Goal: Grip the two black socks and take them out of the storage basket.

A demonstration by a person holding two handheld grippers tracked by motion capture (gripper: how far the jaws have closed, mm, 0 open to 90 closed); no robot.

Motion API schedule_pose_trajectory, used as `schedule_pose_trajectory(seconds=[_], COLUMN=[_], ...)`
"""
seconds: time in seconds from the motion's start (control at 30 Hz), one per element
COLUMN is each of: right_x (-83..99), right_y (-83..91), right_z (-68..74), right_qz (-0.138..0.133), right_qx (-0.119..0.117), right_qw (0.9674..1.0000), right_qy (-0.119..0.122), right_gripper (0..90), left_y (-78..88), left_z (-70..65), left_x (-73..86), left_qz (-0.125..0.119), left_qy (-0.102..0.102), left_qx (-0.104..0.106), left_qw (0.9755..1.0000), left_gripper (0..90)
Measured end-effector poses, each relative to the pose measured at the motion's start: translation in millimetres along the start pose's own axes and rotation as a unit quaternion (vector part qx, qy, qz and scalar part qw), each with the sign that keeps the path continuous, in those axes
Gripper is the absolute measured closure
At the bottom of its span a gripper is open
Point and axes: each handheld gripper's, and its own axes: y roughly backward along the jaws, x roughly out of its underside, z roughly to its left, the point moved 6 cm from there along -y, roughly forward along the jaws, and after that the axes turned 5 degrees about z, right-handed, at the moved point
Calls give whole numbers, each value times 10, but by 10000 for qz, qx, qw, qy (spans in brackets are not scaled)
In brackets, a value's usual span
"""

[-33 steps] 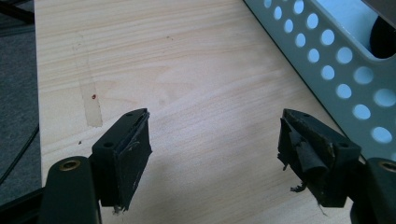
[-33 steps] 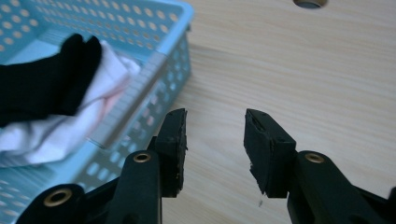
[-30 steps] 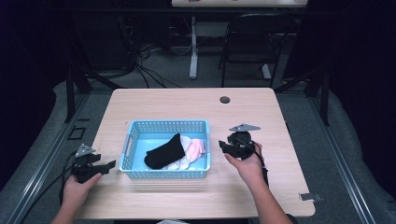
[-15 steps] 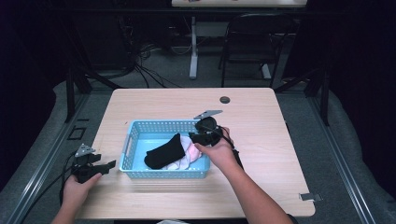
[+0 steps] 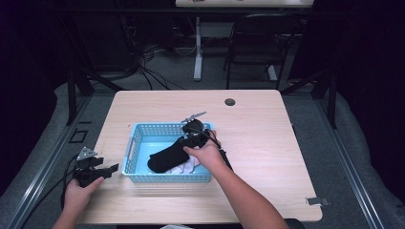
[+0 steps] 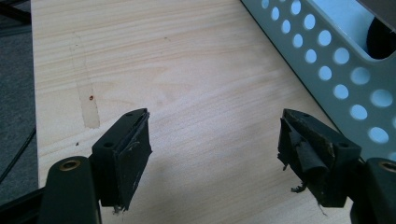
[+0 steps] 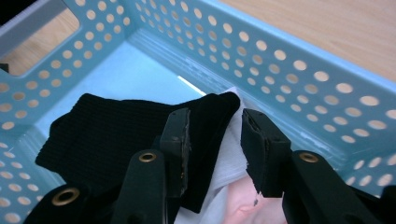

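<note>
A light blue perforated basket (image 5: 130, 153) stands on the wooden table (image 5: 267, 138). In it a black sock (image 5: 167, 155) lies over a white sock (image 5: 188, 165) and a pink one (image 7: 238, 200). My right gripper (image 5: 188, 138) reaches into the basket from the right. Its jaws have been closing and stand apart around the black sock's (image 7: 107, 135) edge, and the pads do not press on it (image 7: 215, 126). My left gripper (image 5: 107, 169) rests open over bare table left of the basket, nothing between its jaws (image 6: 215, 135). The basket's wall (image 6: 336, 60) is close on that gripper's right.
A small dark round disc (image 5: 230, 101) sits near the table's far edge. A folding chair (image 5: 248, 43) and a table leg (image 5: 197, 52) stand beyond the table. A strip of tape (image 5: 317, 201) marks the near right corner.
My right hand has moved left from beside the basket to over it, and its gripper now reaches down to the black sock. The left hand has kept still.
</note>
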Motion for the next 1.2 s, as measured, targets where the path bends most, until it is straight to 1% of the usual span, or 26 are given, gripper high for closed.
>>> schedule_pose_trajectory(seconds=[0.1,0.13,0.23,0.27,0.37,0.43,0.47,0.5,0.57,0.6,0.63,0.67,0.7,0.73,0.87,0.93,0.97,1.03,1.07,1.2], right_x=[4,4,15,22,46,65,75,79,82,91,88,93,96,96,92,77,73,59,48,28], right_y=[-73,-86,-129,-144,-206,-239,-249,-261,-280,-272,-278,-273,-263,-263,-221,-200,-183,-143,-116,-50], right_z=[18,25,39,42,61,63,66,84,114,107,123,134,156,156,191,216,218,247,261,294], right_qz=[131,148,315,390,559,687,762,770,750,823,775,796,770,770,648,495,491,409,315,209], right_qx=[-28,-43,-66,-96,-169,-156,-171,-221,-269,-227,-254,-260,-262,-262,-228,-246,-248,-318,-333,-441], right_qw=[9999,9998,9994,9991,9979,9972,9967,9964,9965,9962,9965,9964,9967,9967,9976,9985,9984,9986,9989,9987], right_qy=[-96,-114,-151,-145,-264,-238,-211,-260,-234,-147,-168,-130,-66,-66,8,20,85,129,135,151], right_gripper=[617,616,602,597,590,591,602,613,661,682,700,730,777,777,852,864,866,867,867,867], left_y=[0,-1,0,1,0,0,1,1,0,0,-1,1,2,2,0,1,1,0,-1,-1], left_z=[1,1,-1,-1,-4,-3,-3,-2,-1,0,0,0,-1,-1,-4,-4,-3,-2,-2,-3], left_x=[0,0,0,0,0,0,0,0,0,0,-1,-1,-1,-1,0,0,-1,0,0,0], left_qz=[-3,-3,0,10,14,16,16,10,10,8,0,6,7,6,17,17,14,16,15,16], left_qy=[1,2,-1,-4,-6,-8,-9,-5,-5,-4,-1,-4,-7,-8,-10,-11,-8,-9,-9,-8], left_qx=[1,1,3,5,7,6,5,6,4,4,3,2,3,3,2,4,2,3,3,1], left_qw=[10000,10000,10000,10000,10000,10000,10000,10000,10000,10000,10000,10000,10000,10000,10000,10000,10000,10000,10000,10000], left_gripper=[251,251,251,251,251,251,251,251,251,251,251,251,251,251,251,251,251,251,251,251])
